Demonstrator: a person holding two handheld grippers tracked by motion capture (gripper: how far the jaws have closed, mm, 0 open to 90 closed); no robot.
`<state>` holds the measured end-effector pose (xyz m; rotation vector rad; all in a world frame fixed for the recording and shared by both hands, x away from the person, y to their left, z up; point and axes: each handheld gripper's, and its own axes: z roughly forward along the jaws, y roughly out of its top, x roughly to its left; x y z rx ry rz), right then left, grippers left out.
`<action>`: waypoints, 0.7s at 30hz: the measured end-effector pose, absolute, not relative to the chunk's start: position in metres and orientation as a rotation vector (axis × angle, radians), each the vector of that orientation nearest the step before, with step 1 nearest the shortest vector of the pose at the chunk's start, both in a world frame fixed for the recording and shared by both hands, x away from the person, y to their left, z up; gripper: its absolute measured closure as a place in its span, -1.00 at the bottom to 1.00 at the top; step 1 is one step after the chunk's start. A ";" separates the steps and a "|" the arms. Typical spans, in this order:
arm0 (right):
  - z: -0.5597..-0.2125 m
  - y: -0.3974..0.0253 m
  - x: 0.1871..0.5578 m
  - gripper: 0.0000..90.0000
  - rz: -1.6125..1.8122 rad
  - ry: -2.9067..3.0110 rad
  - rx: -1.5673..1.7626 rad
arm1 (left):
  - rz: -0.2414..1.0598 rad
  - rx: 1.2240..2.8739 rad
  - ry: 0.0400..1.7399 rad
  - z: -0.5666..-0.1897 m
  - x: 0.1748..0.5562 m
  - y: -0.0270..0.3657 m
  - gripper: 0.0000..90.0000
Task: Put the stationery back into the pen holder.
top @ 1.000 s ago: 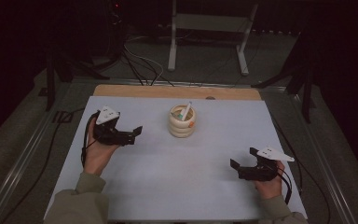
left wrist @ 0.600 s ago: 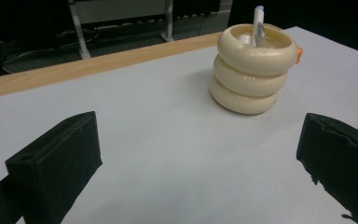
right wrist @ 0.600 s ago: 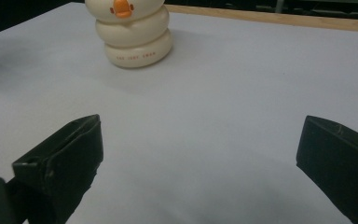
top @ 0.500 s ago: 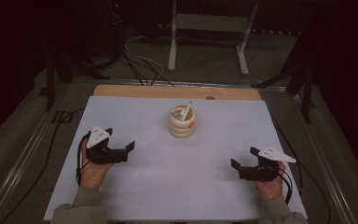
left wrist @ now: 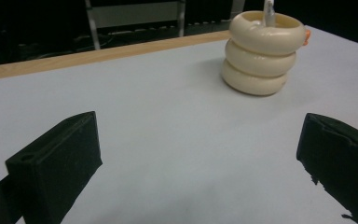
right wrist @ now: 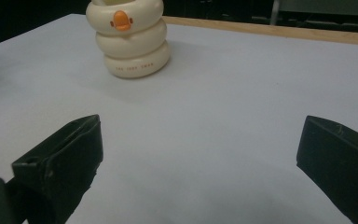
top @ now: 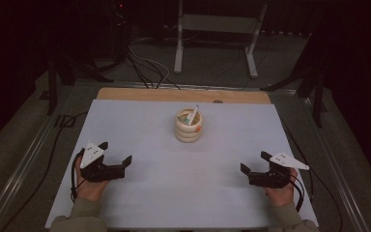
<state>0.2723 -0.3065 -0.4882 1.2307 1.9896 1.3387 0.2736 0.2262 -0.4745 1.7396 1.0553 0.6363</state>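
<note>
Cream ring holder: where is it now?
High view: the cream ring holder stands mid-table toward the far wooden edge, ahead of and between both open grippers.

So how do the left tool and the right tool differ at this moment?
The left tool sits nearer the cream ringed holder; the right tool lies closer to the pale blue table's side edge. The left tool points right, the right tool points left. Both are black, open and empty.
</note>
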 end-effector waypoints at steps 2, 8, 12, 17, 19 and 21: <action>-0.488 -0.307 0.272 -0.99 1.344 1.983 1.232 | 0.645 1.738 1.060 -0.475 0.272 0.228 -0.99; -0.486 -0.308 0.271 -0.99 1.347 1.965 1.226 | 0.663 1.709 1.067 -0.475 0.267 0.232 -0.99; -0.486 -0.309 0.270 -0.99 1.348 1.955 1.220 | 0.671 1.686 1.074 -0.473 0.264 0.236 -0.99; -0.485 -0.309 0.270 -0.99 1.346 1.949 1.220 | 0.674 1.661 1.082 -0.474 0.262 0.241 -0.99; -0.485 -0.309 0.270 -0.99 1.341 1.952 1.220 | 0.680 1.663 1.086 -0.475 0.262 0.242 -0.99; -0.486 -0.308 0.270 -0.99 1.339 1.952 1.219 | 0.675 1.662 1.086 -0.476 0.261 0.244 -0.99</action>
